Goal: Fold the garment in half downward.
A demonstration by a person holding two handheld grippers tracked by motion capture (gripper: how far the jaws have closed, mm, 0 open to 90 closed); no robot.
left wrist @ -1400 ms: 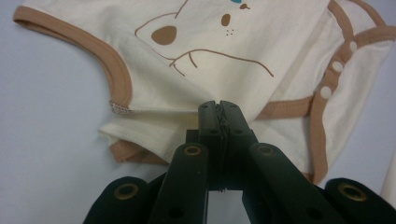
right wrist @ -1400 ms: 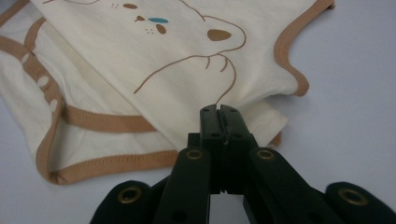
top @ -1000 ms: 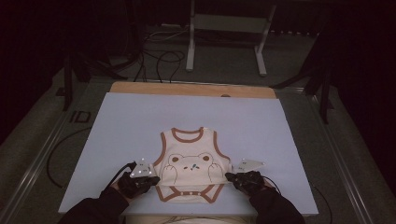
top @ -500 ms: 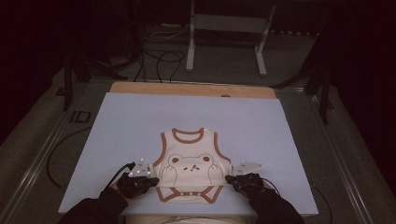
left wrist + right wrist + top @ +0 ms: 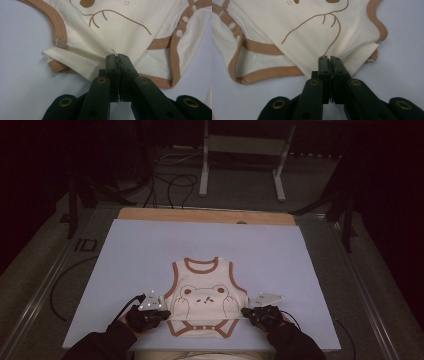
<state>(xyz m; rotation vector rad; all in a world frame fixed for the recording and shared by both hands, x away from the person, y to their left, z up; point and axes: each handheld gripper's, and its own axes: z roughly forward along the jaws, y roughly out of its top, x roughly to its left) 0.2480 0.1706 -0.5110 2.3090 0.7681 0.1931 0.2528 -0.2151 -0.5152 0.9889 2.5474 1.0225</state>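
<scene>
Near the front edge of the pale tabletop (image 5: pixel 150 250), a cream bodysuit (image 5: pixel 202 300) with brown trim and a bear print lies flat and face up. Its neck points away from the person and its snap flap lies closest to them. The 2 hand-held grippers have hold of it at opposite sides, low on the body. The left hand-held gripper (image 5: pixel 167 314) is shut, its jaws pressed together on a pinch of cream cloth by the side seam, as the left gripper view shows (image 5: pixel 117 58). The right hand-held gripper (image 5: pixel 244 311) clamps the matching fold on the other side (image 5: pixel 329 60). Its jaws have just been opening a little, yet they stand almost together with cloth between them. Judged from this, the work looks like folding, and it is at an early stage: the garment is spread out and both sides are gripped. No fold lies across the front yet, apart from the small pinched edges. Bringing the sides or the bottom over is left to do.
</scene>
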